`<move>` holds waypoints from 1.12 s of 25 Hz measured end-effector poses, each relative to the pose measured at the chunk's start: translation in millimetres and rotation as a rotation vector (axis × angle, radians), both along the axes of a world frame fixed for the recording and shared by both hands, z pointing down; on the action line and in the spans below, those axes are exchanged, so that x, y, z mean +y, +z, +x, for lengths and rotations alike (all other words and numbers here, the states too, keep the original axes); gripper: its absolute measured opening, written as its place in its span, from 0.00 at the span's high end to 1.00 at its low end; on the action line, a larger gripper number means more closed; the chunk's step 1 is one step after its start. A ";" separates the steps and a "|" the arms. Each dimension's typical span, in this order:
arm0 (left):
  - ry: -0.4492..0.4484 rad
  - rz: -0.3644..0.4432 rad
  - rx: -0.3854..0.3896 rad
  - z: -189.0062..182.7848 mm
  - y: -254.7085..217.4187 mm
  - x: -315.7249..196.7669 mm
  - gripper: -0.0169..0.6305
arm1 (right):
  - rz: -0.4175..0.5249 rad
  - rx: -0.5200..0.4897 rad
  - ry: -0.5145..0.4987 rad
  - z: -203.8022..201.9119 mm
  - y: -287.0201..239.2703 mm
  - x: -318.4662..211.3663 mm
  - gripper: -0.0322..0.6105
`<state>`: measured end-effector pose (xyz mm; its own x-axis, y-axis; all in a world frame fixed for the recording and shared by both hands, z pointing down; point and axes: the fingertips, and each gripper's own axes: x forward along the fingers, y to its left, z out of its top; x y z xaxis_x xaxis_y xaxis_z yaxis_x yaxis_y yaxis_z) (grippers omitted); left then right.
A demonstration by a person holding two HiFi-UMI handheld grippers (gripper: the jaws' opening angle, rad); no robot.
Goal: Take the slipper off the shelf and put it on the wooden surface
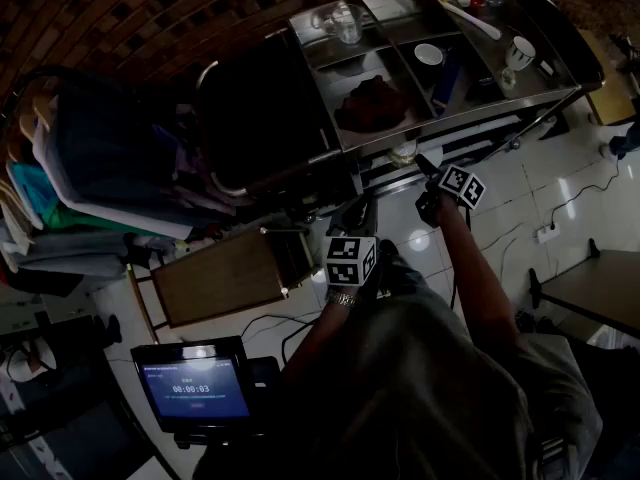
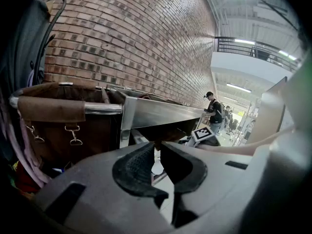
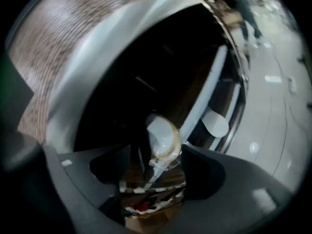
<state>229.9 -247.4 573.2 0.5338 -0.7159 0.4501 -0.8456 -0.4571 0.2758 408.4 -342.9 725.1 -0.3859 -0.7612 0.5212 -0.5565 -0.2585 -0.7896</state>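
Observation:
A pale, translucent slipper point(image 1: 403, 151) lies on the lower shelf of the metal cart point(image 1: 470, 108). My right gripper point(image 1: 426, 165) reaches in at it. In the right gripper view the slipper's point(image 3: 163, 136) near end sits between the jaws of the right gripper point(image 3: 158, 152). It touches the right jaw, and a dark gap stays on the left. My left gripper point(image 1: 357, 210) hangs lower, in front of the cart, beside the wooden surface point(image 1: 215, 278). In the left gripper view the left gripper point(image 2: 158, 149) has its pads almost together with nothing between them.
A dark fabric bin point(image 1: 260, 108) stands left of the cart, with piled clothes point(image 1: 80, 168) further left. The cart top holds a dark red cloth point(image 1: 372, 103), a bowl point(image 1: 428, 54) and cups. A monitor point(image 1: 195, 388) and cables lie on the floor. A person point(image 2: 214, 112) stands far off.

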 end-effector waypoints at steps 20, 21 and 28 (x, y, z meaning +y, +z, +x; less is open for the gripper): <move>-0.117 -0.060 -0.024 -14.1 14.4 -2.7 0.91 | -0.057 -0.250 0.161 -12.6 92.3 -32.5 0.75; -0.112 -0.058 -0.023 -11.7 13.5 -4.1 0.91 | -0.036 -0.221 0.134 -12.5 86.0 -29.5 0.77; -0.075 -0.033 -0.013 5.7 5.6 -12.2 0.91 | 0.100 -0.094 0.047 1.9 49.5 -6.2 0.84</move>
